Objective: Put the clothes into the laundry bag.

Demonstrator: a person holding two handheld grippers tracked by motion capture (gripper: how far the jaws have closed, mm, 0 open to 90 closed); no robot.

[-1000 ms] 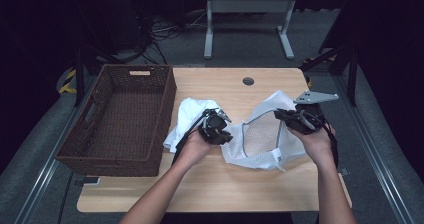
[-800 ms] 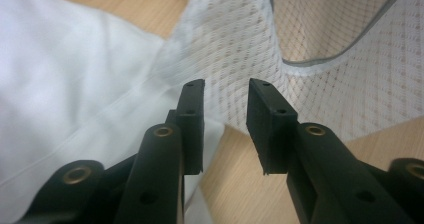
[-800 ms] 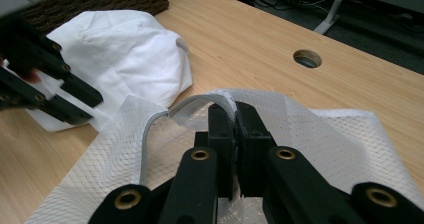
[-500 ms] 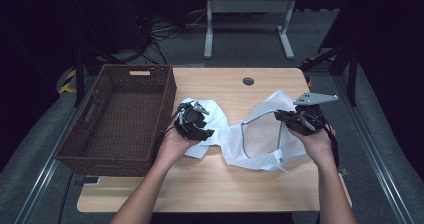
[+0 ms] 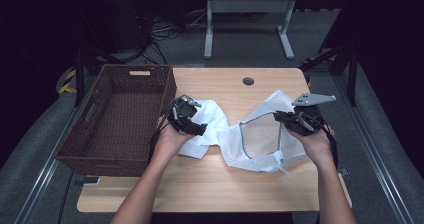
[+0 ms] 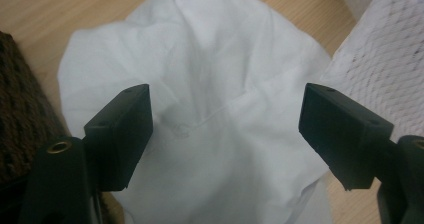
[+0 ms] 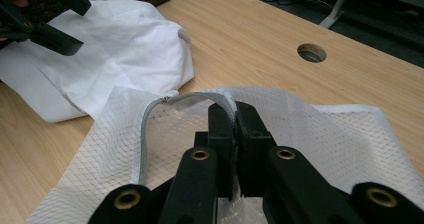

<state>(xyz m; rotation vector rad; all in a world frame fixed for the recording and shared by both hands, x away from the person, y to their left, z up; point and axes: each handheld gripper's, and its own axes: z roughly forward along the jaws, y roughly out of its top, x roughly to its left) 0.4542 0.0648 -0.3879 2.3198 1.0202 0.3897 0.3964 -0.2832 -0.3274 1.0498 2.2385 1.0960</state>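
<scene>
While one basket (image 5: 117,119) waits – one cloth (image 5: 207,126), one mesh bag (image 5: 255,139)

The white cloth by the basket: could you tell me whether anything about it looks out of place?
The white cloth lies crumpled on the table outside the mesh bag, beneath the open left gripper. Nothing looks torn or spilled.

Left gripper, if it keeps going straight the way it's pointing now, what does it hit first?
Most likely the white cloth: the left gripper has open jaws aimed at its crumpled middle, with nothing between. How far off is unclear.
</scene>
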